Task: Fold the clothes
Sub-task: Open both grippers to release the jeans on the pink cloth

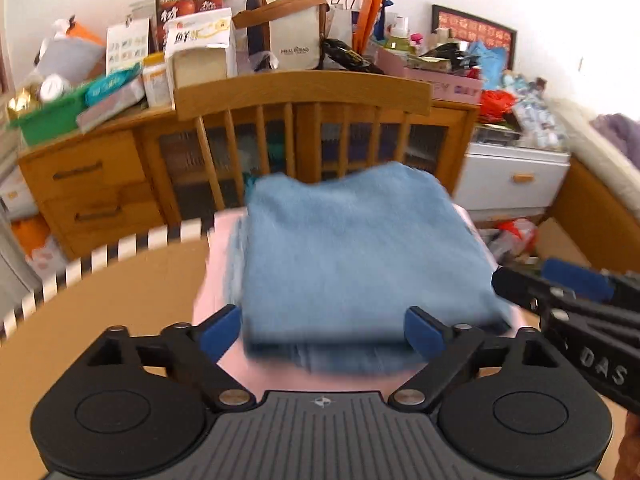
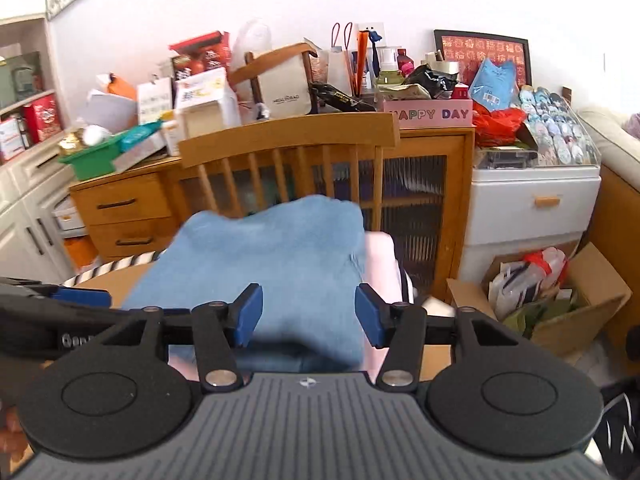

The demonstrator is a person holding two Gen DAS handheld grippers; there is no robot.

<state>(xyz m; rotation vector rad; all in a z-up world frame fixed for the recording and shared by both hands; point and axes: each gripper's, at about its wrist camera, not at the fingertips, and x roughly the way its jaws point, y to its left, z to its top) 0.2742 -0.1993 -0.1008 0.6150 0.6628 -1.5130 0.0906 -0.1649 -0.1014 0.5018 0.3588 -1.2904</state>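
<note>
Garments [image 1: 360,256]: one blue folded atop one pink [image 1: 218,264].

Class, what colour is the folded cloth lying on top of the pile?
Light blue folded cloth, clearest in the left wrist view.

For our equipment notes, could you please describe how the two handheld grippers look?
Both match: the left gripper and right gripper have black linkage arms with silver rivets, blue finger pads, round black discs and a ribbed grey body; white lettering marks the side.
</note>
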